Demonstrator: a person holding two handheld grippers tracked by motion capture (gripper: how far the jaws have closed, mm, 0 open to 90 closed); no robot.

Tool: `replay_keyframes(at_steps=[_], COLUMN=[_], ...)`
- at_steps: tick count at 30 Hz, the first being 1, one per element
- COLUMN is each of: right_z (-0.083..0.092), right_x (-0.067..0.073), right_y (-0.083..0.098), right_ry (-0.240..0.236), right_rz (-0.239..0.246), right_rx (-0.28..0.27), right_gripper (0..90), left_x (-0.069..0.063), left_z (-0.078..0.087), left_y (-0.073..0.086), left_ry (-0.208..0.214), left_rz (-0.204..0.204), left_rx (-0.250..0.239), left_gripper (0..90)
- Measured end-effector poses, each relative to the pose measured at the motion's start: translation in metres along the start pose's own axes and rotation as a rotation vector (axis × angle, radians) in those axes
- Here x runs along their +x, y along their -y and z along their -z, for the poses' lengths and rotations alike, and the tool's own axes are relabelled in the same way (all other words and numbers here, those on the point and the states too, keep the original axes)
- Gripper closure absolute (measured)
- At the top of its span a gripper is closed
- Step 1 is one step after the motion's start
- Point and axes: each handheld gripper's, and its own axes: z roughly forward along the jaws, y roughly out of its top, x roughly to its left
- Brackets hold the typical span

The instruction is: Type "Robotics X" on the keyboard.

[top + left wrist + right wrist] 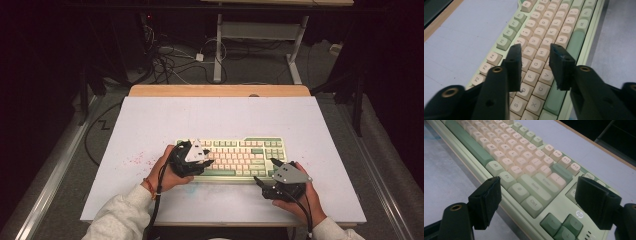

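A green and cream keyboard [235, 158] lay on the white bench [150, 125], close to the person's side. Some small red specks [135, 161] marked the bench just left of the keyboard. Past the far wooden edge of the bench, loose cables [170, 60] lay on the grey floor near the white legs of another table [217, 50]. Nothing stood between the hands and the keyboard.

The left hand [167, 172] came in from the bottom left, in a light grey sleeve [122, 217], with an orange band [149, 186] on the wrist. It held the left tongs [209, 159] over the left end of the keyboard, pointing to the right across the keys. In the left gripper view the two black jaws were a little apart — about one key showed between them — and they held nothing. They hung above the letter keys [535, 62], near the G and H, with the green space bar [574, 42] off to the side.

The right hand [305, 192] held the right tongs [264, 172] at the near right corner of the keyboard, pointing up and to the left. In the right gripper view its jaws were wide apart and empty — one jaw sat over the bare bench in front of the keyboard and the other over the keys on the far side. Between them lay the Shift and Ctrl keys [534, 203] and the dark green arrow keys [561, 226].
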Motion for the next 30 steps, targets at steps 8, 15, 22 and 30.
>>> replay_keyframes(at_steps=[8, 15, 22, 30], right_z=[-0.001, -0.001, -0.002, -0.002], right_x=[0.0, -0.001, -0.001, -0.002], right_y=[0.0, 0.0, 0.0, 0.0], right_ry=[-0.001, -0.001, -0.006, -0.013], right_rz=[-0.004, -0.014, -0.012, -0.014], right_rx=[0.002, 0.006, 0.011, 0.012], right_gripper=[21.6, 22.3, 23.1, 28.5], left_x=[-0.006, -0.008, -0.007, -0.007], left_z=[0.006, 0.011, 0.017, 0.029], left_y=[0.003, 0.012, 0.02, 0.036], left_ry=[-0.05, -0.078, -0.121, -0.173], left_rz=[-0.013, -0.015, -0.012, -0.012], left_rx=[-0.052, -0.075, -0.064, -0.047], left_gripper=[31.5, 21.2, 21.3, 19.3])
